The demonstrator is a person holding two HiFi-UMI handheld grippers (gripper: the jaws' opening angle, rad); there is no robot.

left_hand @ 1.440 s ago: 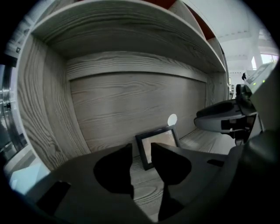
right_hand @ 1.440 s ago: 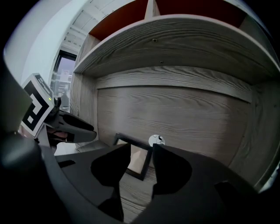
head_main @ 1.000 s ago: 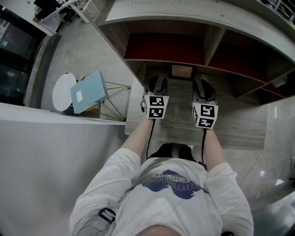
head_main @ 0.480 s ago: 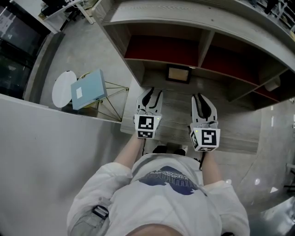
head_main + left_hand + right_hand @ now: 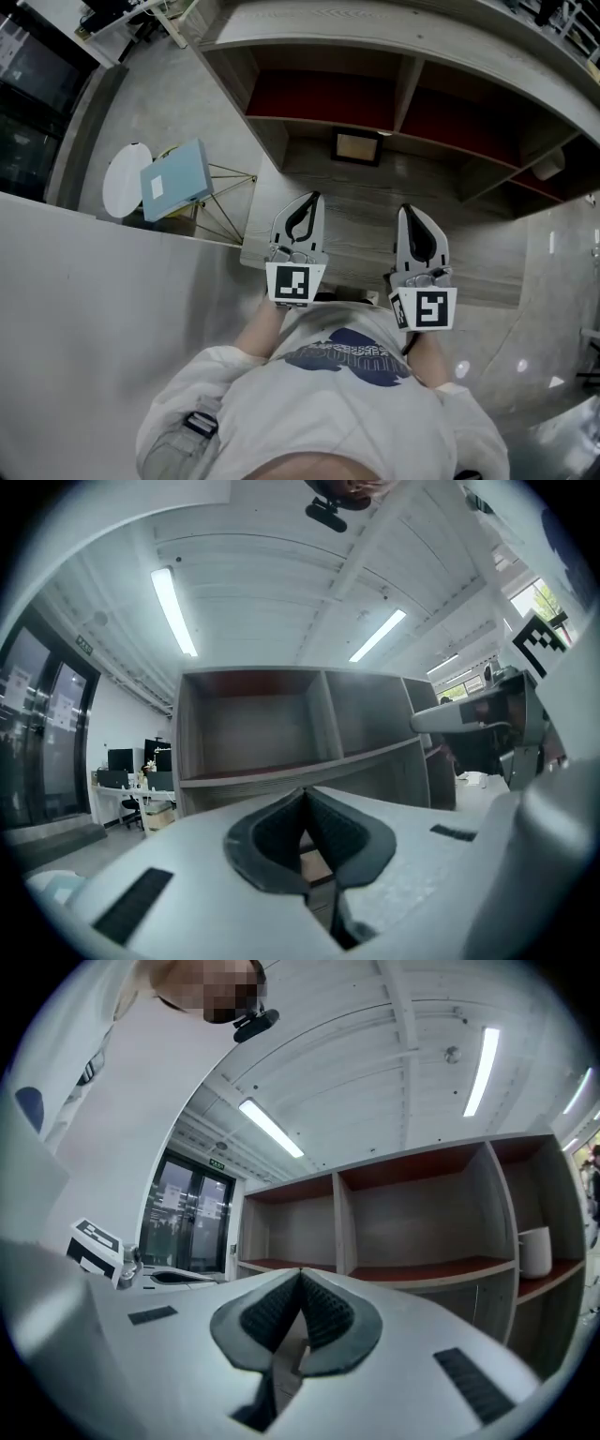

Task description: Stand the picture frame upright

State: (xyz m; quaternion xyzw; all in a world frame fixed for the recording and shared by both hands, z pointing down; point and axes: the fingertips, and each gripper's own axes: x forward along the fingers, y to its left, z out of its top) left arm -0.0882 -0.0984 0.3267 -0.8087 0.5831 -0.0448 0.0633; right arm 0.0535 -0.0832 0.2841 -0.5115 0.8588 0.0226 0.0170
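Picture frame (image 5: 356, 147) sits at the back of the table (image 5: 469, 253) under the shelf (image 5: 405, 89), long side left-right, ahead and between both grippers. Left gripper (image 5: 311, 200) slightly nearer. Right gripper (image 5: 409, 212) likewise: fingers together, empty.

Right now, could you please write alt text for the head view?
Seen from above, a person holds the left gripper and right gripper, both shut and empty, over a wooden shelf board; a picture frame sits farther back, untouched.

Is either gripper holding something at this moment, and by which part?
Nothing is held. The left gripper and the right gripper are both shut and empty; the picture frame is apart from them.
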